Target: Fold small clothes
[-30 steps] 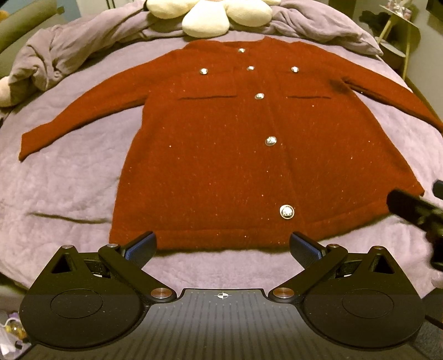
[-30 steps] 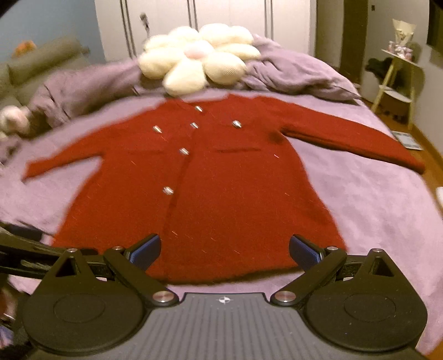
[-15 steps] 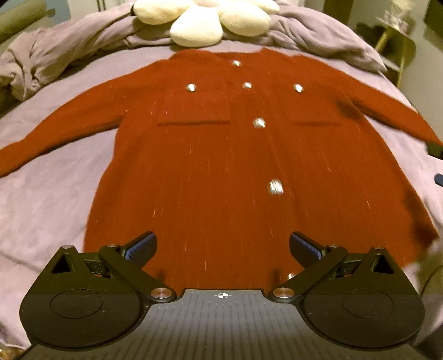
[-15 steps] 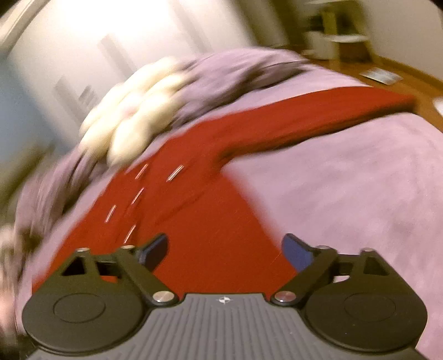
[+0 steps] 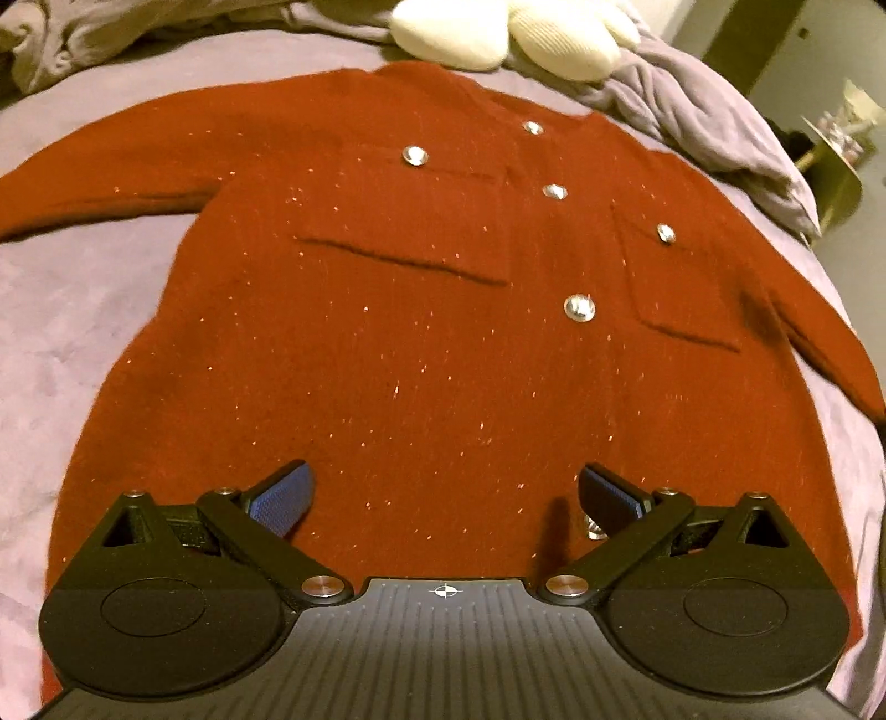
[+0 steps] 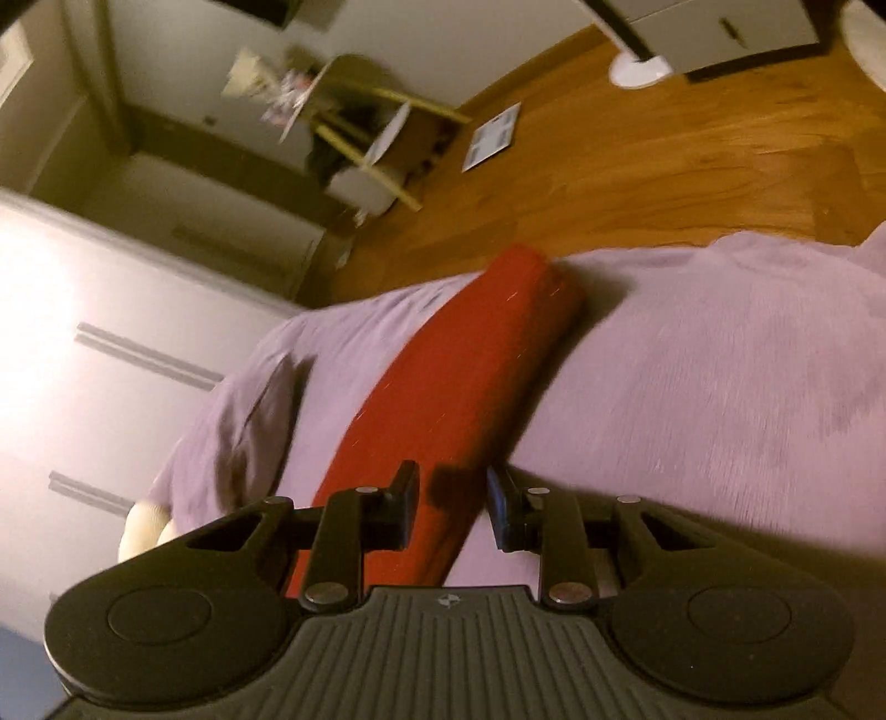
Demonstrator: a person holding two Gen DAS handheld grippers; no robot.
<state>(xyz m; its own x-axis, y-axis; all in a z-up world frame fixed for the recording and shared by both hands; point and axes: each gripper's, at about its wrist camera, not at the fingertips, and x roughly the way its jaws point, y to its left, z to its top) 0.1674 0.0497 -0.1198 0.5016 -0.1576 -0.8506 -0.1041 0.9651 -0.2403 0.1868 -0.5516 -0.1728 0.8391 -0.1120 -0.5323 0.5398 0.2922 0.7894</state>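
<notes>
From my left wrist camera, the red cardigan (image 5: 421,343) lies flat, front up, on the purple bedspread (image 5: 61,310), filling most of the view. My left gripper (image 5: 443,493) sits low over its lower body, fingers spread wide with nothing between them but the knit below. The blue pad (image 5: 282,493) of one finger shows at about 8 o'clock, the other at about 4 o'clock, just beside a silver button (image 5: 595,529) that it partly hides. More silver buttons run up the front toward 12 o'clock, with two chest pockets on either side. One sleeve (image 5: 105,171) stretches out toward 10 o'clock. Cream cushions (image 5: 498,33) rest at 12 o'clock beyond the collar.

From my right wrist camera, the view is tilted and somewhat blurred. My right gripper (image 6: 449,507) has its fingers set narrow, though a gap remains, straddling the edge of the cardigan's other sleeve (image 6: 459,376). I cannot tell if the pads touch the fabric. The sleeve runs toward 1 o'clock across the bedspread, its cuff near the bed's edge. Wooden floor (image 6: 637,160) lies beyond.
</notes>
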